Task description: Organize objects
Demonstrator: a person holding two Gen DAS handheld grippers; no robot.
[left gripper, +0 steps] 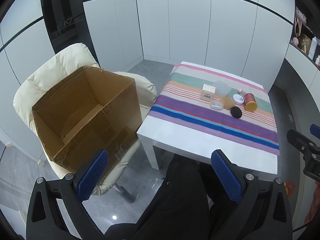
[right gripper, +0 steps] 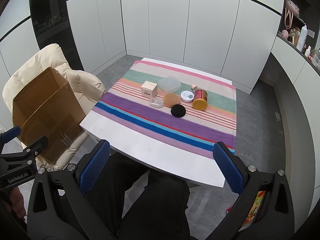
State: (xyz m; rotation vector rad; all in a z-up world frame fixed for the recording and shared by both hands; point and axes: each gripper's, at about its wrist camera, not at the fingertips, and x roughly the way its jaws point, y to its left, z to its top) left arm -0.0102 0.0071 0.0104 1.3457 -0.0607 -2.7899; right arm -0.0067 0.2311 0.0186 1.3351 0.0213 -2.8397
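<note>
Left gripper (left gripper: pixel 160 177) and right gripper (right gripper: pixel 161 167), jaws spread wide and holding nothing, hover short of the white table's (right gripper: pixel 160 156) near edge. Small toiletries, among them a black puff (right gripper: pixel 178 110) and a yellow-lidded jar (right gripper: pixel 200 100), cluster mid-cloth on the striped cloth (right gripper: pixel 140 110), well apart from every edge. Open cardboard box (left gripper: pixel 84 110) sits on the cream chair (left gripper: pixel 40 76) beside the table.

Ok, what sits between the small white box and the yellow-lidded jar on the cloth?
In the right wrist view, between the small white box and the yellow-lidded jar sit a tan sponge and a round white tin.
</note>
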